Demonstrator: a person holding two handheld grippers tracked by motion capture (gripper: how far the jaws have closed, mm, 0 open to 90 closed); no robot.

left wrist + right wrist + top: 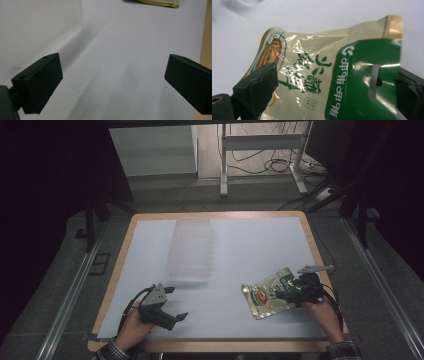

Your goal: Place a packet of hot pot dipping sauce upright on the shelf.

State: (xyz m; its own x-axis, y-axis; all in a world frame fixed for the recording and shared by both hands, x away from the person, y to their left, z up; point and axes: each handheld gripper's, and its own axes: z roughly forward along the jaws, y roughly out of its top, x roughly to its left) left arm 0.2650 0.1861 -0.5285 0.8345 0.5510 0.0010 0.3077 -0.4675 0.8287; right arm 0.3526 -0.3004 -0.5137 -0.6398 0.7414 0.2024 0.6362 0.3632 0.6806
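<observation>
A gold and green snack pouch (264,296) lies on the white mat at the right, its edges curled up. My right gripper (286,292) is at the pouch's right end. In the right gripper view the pouch (312,72) lies between the two jaws, which stand wide apart, so this gripper (332,90) is open. My left gripper (178,303) rests low over the mat at the front left, open, with nothing between its jaws (112,82). A clear plastic container (191,250) stands on the mat's far middle, just beyond the left gripper.
The white mat (250,245) covers a wooden table (116,270). In the left gripper view the container's wall (37,30) is close on the left, the pouch's corner (160,2) is at the top and the table's wooden edge (206,37) runs down the right. A metal desk frame (260,150) stands behind the table.
</observation>
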